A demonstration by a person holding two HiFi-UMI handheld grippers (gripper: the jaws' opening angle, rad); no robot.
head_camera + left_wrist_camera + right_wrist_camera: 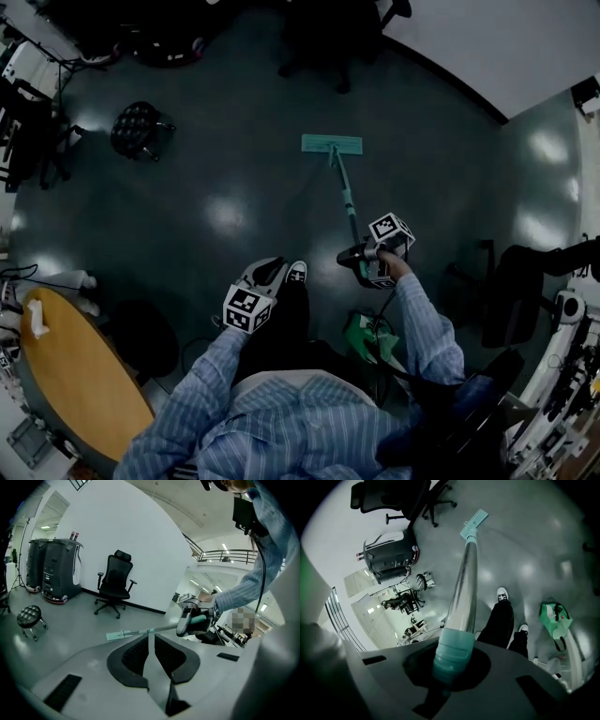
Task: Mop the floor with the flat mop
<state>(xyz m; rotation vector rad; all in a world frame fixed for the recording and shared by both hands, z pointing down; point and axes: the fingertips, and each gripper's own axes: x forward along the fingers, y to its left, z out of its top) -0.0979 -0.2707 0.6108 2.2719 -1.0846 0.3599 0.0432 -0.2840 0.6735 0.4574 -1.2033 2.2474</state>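
Observation:
The flat mop lies on the dark floor ahead of me, its teal head point(332, 143) flat and its handle point(347, 197) slanting back toward my right side. My right gripper point(356, 257) is shut on the handle's teal end grip point(452, 654); the shaft point(464, 583) runs from the jaws out to the head point(474, 520). My left gripper point(274, 268) hangs lower left, apart from the mop, with its jaws shut on nothing. In the left gripper view point(149, 638) the mop head point(115, 635) and the right gripper point(194, 620) show beyond the fingertips.
A black stool point(139, 127) stands far left, and an office chair point(328, 47) is by the white wall point(487, 47). A round wooden table point(75, 375) is at my left. A green bag point(367, 337) lies by my feet. A dark chair point(511, 291) stands right.

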